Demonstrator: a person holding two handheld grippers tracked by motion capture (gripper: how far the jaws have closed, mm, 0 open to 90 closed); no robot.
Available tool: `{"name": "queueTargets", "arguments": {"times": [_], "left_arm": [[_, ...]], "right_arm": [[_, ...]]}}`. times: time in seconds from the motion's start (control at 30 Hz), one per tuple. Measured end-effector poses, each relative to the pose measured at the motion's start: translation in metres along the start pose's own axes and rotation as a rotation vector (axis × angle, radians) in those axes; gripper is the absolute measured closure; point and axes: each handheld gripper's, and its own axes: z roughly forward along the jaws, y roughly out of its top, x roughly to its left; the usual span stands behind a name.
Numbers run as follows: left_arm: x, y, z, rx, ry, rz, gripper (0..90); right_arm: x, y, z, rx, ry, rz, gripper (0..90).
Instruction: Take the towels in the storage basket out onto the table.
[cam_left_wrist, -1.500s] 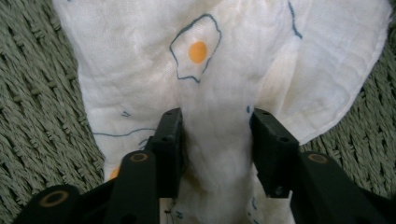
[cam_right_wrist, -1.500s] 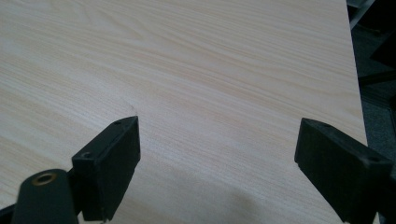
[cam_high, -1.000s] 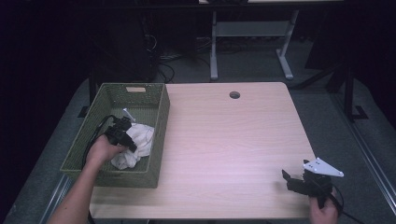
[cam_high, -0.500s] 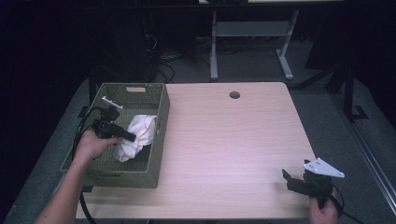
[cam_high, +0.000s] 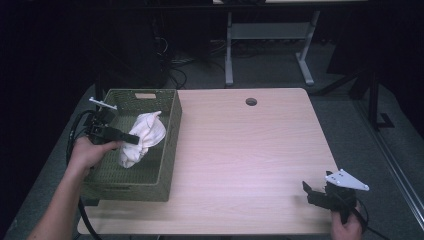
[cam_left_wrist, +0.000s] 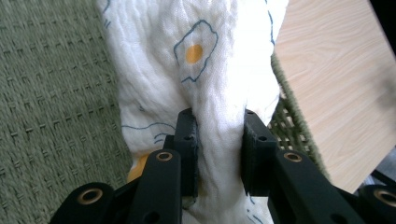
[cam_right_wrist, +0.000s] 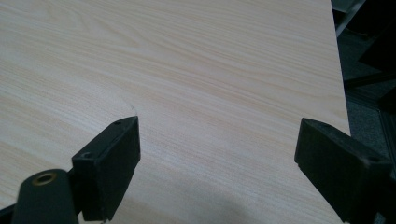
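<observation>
A white cloth (cam_high: 141, 137) printed with fried eggs hangs above the inside of a green woven basket (cam_high: 165, 165) at the table's left side. My left gripper (cam_high: 134, 139) is shut on a fold of that cloth (cam_left_wrist: 219, 88), which bunches between the two black jaws and spreads out above them. The basket's woven floor (cam_left_wrist: 51, 88) lies beneath. At the table's front right corner, my right gripper (cam_high: 309, 192) is open with nothing between its jaws, just over the bare wood; in the right gripper view its jaws (cam_right_wrist: 217, 163) stand wide apart.
The light wooden table (cam_high: 240, 150) has a round cable hole (cam_high: 251, 101) near its far edge. Behind the table stands a metal desk frame (cam_high: 265, 45) on a dark floor with cables. A cable (cam_high: 75, 135) trails from the left gripper.
My left gripper has risen and drawn back toward the basket's left wall, lifting the cloth up off the basket floor. The right gripper has stayed where it was.
</observation>
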Motion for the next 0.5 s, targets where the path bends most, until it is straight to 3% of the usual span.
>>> {"name": "queueTargets", "arguments": {"times": [0.23,0.5], "left_arm": [[-0.001,0.001,-0.013,-0.055,-0.043,-0.015,71.2],[-0.007,0.002,-0.018,-0.075,-0.076,-0.006,71.2]], "right_arm": [[-0.001,0.0,0.0,-0.003,-0.002,0.0,13.9],[0.0,0.0,0.0,-0.006,-0.002,-0.003,13.9]]}}
